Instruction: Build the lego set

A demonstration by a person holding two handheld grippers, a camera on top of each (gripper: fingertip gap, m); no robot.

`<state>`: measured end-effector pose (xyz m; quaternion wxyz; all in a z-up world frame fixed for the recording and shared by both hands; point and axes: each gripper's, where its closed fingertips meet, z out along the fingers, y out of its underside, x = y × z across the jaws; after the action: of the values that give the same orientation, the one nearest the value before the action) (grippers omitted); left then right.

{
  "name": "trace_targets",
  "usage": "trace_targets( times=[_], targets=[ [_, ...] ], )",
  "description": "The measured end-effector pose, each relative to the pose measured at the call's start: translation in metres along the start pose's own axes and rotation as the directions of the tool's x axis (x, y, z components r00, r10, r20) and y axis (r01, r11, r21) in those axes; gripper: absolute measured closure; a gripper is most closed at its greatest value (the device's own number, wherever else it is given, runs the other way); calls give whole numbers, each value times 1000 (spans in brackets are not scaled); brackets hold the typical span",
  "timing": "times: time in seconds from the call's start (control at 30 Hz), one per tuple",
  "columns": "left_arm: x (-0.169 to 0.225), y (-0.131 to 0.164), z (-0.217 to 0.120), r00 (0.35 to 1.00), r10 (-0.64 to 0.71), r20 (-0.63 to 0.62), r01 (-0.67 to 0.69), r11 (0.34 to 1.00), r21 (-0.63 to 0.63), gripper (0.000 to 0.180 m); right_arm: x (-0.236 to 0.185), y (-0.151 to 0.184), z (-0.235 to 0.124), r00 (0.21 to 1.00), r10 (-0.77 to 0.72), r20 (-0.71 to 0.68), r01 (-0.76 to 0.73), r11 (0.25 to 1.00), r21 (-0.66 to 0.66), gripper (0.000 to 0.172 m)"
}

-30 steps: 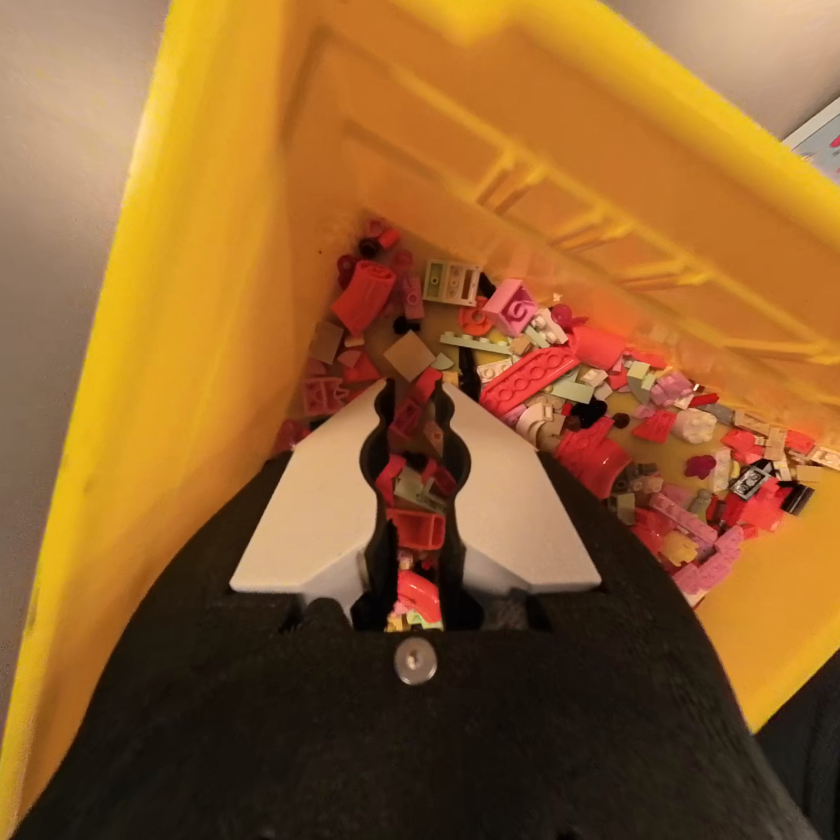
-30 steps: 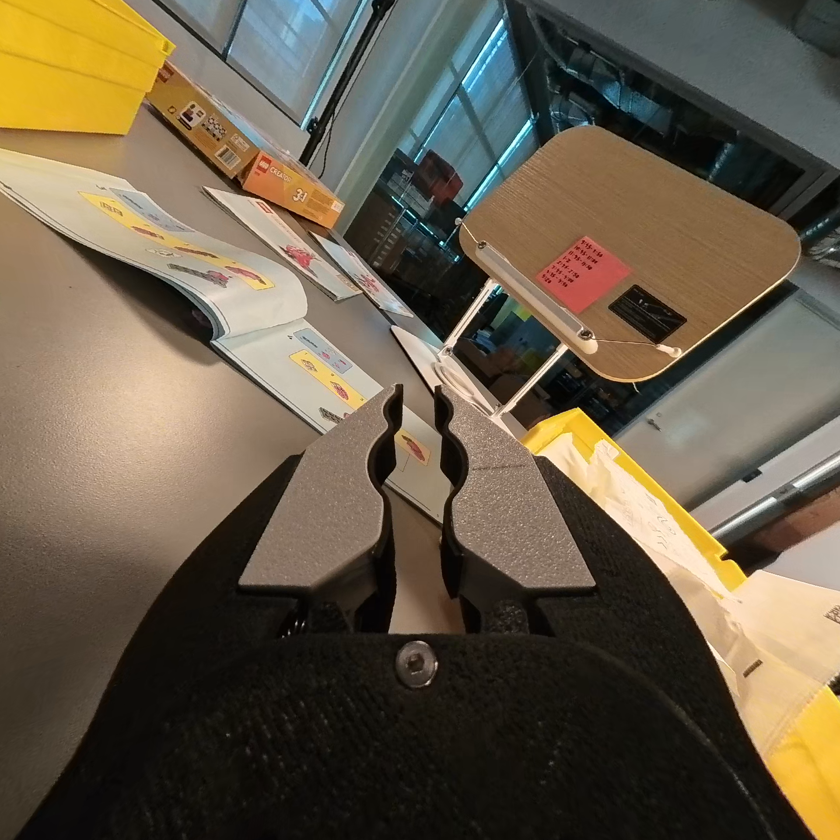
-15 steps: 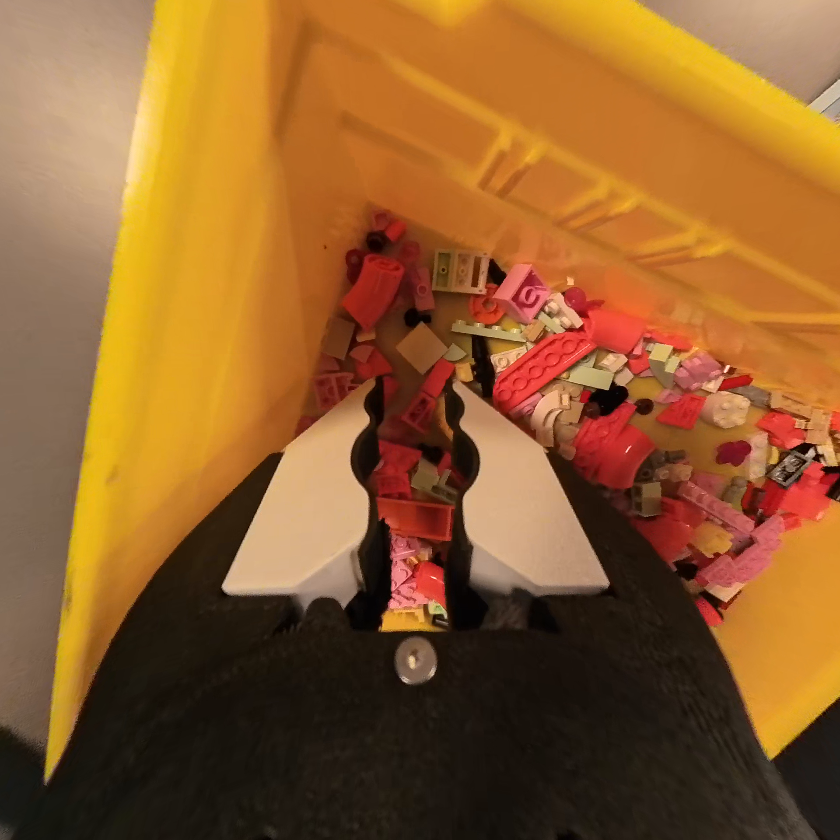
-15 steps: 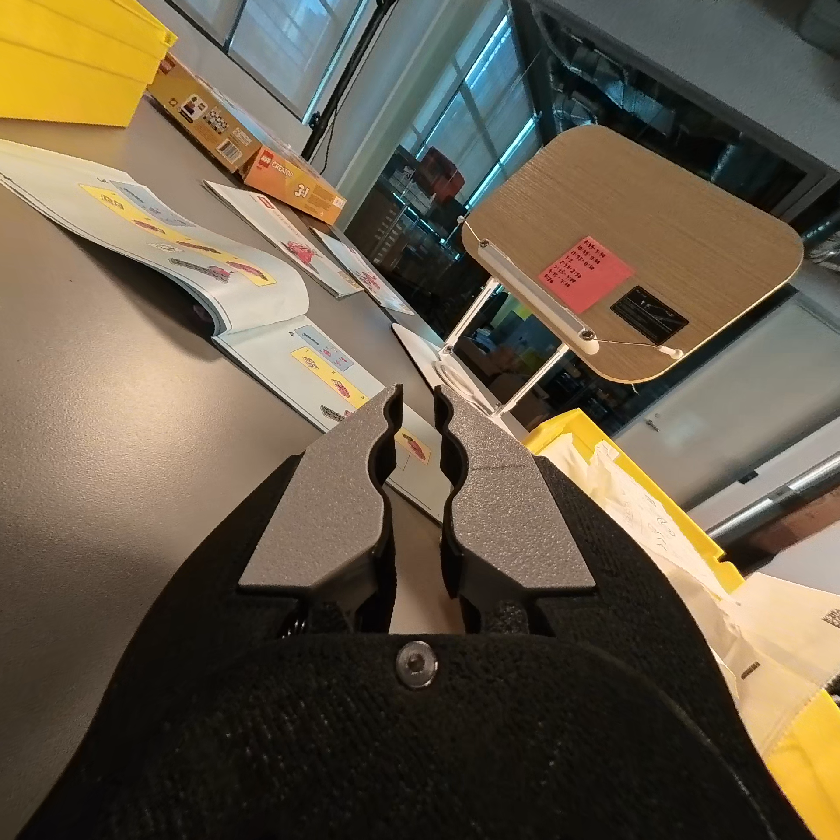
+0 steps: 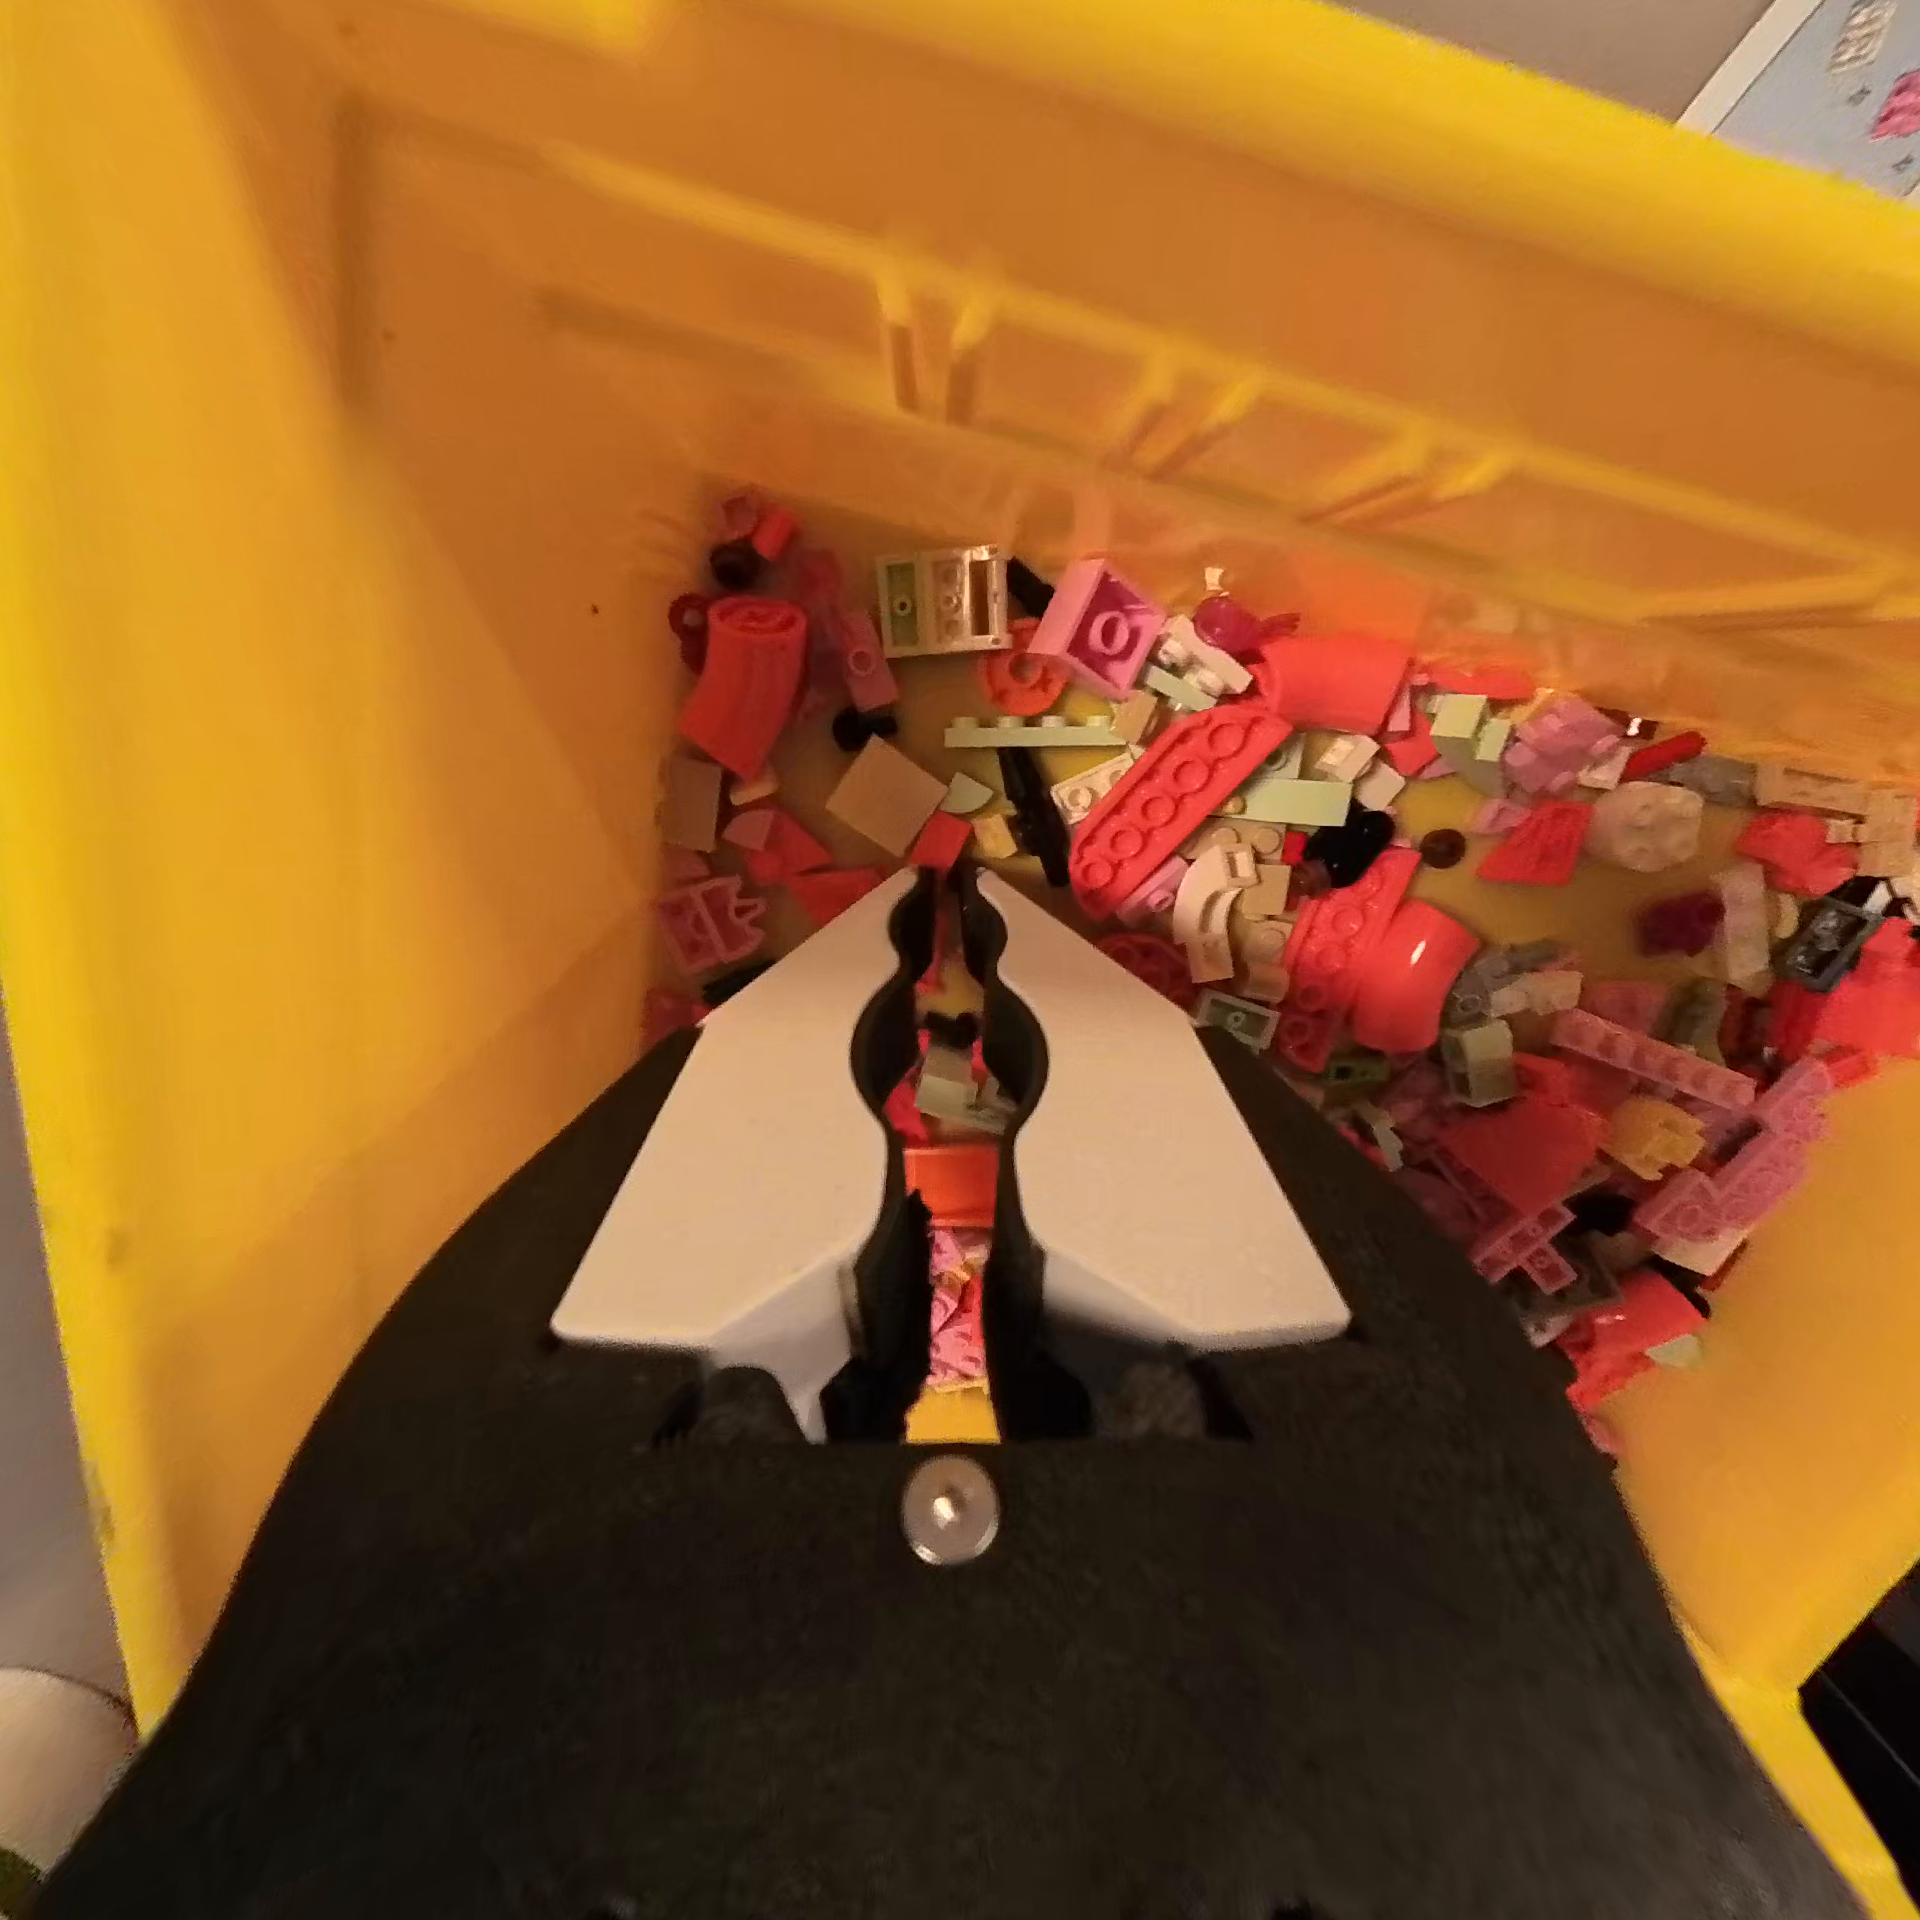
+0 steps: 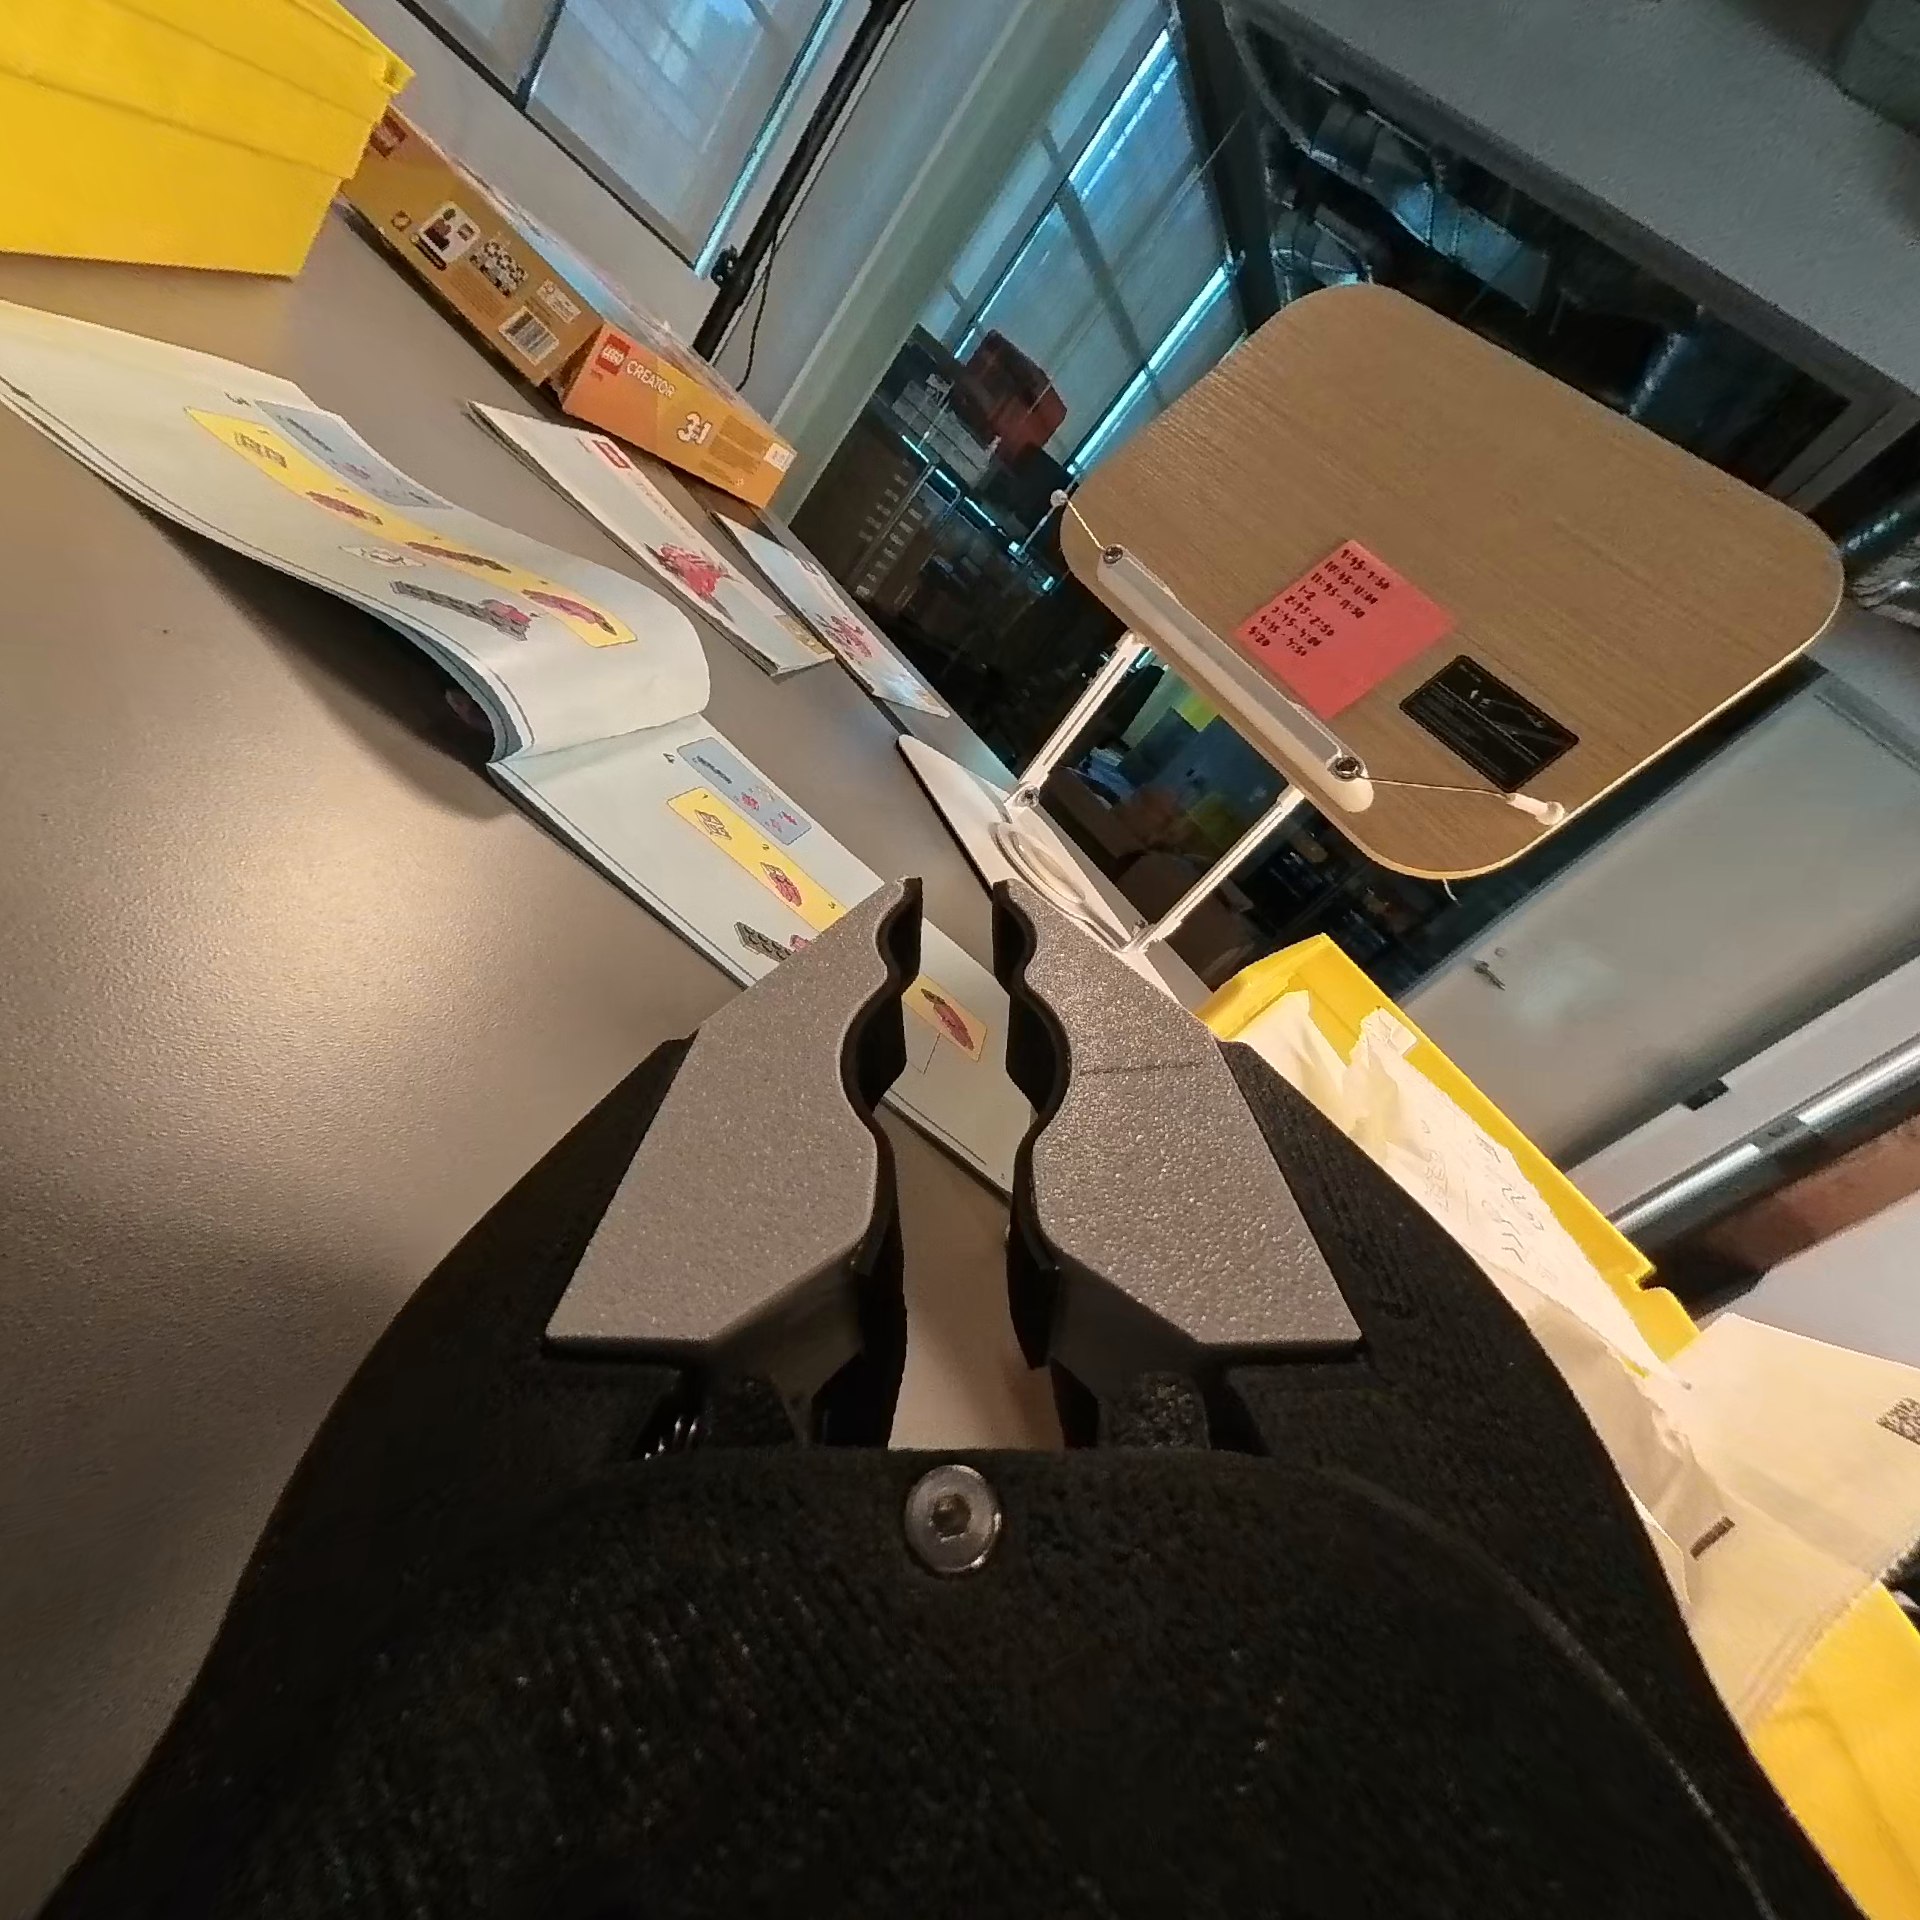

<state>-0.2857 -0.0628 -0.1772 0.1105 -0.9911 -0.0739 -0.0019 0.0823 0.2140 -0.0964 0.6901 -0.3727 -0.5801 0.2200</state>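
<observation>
Indoors, grey table (image 6: 260, 1039) by windows (image 6: 644, 94); right tongs (image 6: 956, 899) released, left tongs (image 5: 948, 878) clenched on red brick (image 5: 940, 840).

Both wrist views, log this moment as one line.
left gripper: pinching small red brick in yellow bin | right gripper: open, empty, near booklet

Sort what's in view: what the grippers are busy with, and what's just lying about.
Busy with:
- left gripper, jaws nearly shut inside the yellow bin
- small red piece at their tips
- loose bricks around it

Lying about:
- right gripper, open, holding nothing
- open booklet
- orange box
- wooden board on its stand
</observation>
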Motion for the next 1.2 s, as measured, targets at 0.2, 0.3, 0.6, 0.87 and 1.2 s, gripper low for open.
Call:
trace_targets(
  times=[0.2,0.3,0.6,0.87,1.2],
  targets=[
    [13,7,-2,988,-74,-132,74,997,-6,173,0,0,0,1000,-4,2,4,1000,-1,161],
    [4,5,-7,990,-91,-106,97,994,47,172,-1,0,0,1000,-4,3,4,1000,-2,161],
    [1,-2,-5,993,-56,-104,65,994,91,170,-1,0,1,1000,-8,3,8,1000,-5,161],
    [1,-2,1,994,-46,-95,53,996,69,169,-1,0,1,1000,-11,3,11,1000,-6,161],
    [2,0,0,996,-26,-89,32,997,68,175,-2,0,0,1000,-8,6,8,1000,-2,161]
  ],
)
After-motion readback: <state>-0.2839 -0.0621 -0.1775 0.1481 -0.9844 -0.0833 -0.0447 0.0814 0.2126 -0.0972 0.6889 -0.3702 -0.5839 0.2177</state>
